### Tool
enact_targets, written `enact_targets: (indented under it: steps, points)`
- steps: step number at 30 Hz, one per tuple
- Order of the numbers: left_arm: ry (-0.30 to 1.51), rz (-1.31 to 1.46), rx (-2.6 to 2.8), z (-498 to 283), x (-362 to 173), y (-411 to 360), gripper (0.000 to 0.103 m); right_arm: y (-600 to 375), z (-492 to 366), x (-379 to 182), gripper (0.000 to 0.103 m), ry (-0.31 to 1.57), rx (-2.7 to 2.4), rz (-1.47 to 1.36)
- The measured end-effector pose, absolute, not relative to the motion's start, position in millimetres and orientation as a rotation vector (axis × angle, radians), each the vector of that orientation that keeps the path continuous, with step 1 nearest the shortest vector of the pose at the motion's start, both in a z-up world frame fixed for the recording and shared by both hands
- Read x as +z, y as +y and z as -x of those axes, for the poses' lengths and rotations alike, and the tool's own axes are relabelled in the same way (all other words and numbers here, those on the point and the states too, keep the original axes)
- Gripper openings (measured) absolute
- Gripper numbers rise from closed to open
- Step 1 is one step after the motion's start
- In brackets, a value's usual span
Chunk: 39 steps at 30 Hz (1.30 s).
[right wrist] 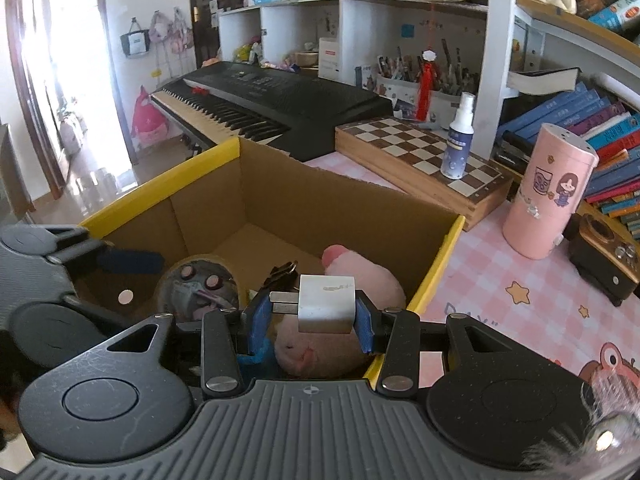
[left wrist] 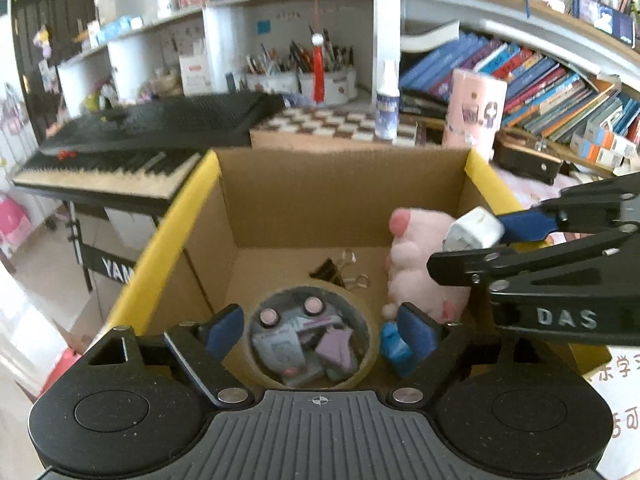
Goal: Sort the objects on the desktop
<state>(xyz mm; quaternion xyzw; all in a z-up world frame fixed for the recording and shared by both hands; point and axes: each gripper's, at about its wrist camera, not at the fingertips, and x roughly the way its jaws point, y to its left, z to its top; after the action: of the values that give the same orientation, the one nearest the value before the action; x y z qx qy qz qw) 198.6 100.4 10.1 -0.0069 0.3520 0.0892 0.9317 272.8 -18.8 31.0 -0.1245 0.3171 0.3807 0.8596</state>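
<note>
An open cardboard box (left wrist: pixel 344 184) with yellow rims holds a roll of brown tape (left wrist: pixel 371 342) with small items inside its ring. It also holds black binder clips (left wrist: pixel 332 272), a blue item (left wrist: pixel 394 350) and a pink plush toy (left wrist: pixel 412 264). My left gripper (left wrist: pixel 320 330) hangs open inside the box, one pad on each side of the tape roll without touching it. My right gripper (right wrist: pixel 312 314) is shut on a white charger plug (right wrist: pixel 326 308), held above the pink plush toy (right wrist: pixel 360 272) near the box's right wall (right wrist: pixel 440 264). In the left wrist view, the charger plug (left wrist: pixel 474 229) comes in from the right.
An electronic keyboard (right wrist: pixel 272 100) stands behind the box to the left. A wooden chessboard (right wrist: pixel 416 152) with a spray bottle (right wrist: pixel 458 140) lies behind it. A pink cylinder (right wrist: pixel 548 196) and a brown case (right wrist: pixel 604 252) stand on the pink checked tabletop (right wrist: pixel 520 300). Bookshelves fill the right.
</note>
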Motion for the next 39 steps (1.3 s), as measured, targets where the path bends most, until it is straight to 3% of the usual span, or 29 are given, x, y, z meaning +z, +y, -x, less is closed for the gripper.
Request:
enact_targets:
  steps: [11,19,39]
  points:
    - [0.626,-0.002,0.263,-172.2,28.3,106.4,0.090,-5.4,-279.7,25.7,0.041,0.699,0.841,0.309]
    - [0.613,0.030,0.302,-160.6,29.8,112.5,0.090,17.8,-268.9,10.2,0.041,0.674,0.868,0.601]
    - [0.564,0.078,0.271,-137.9,33.7,113.8,0.093,-0.7,-250.2,26.8,0.045,0.637,0.793,0.516]
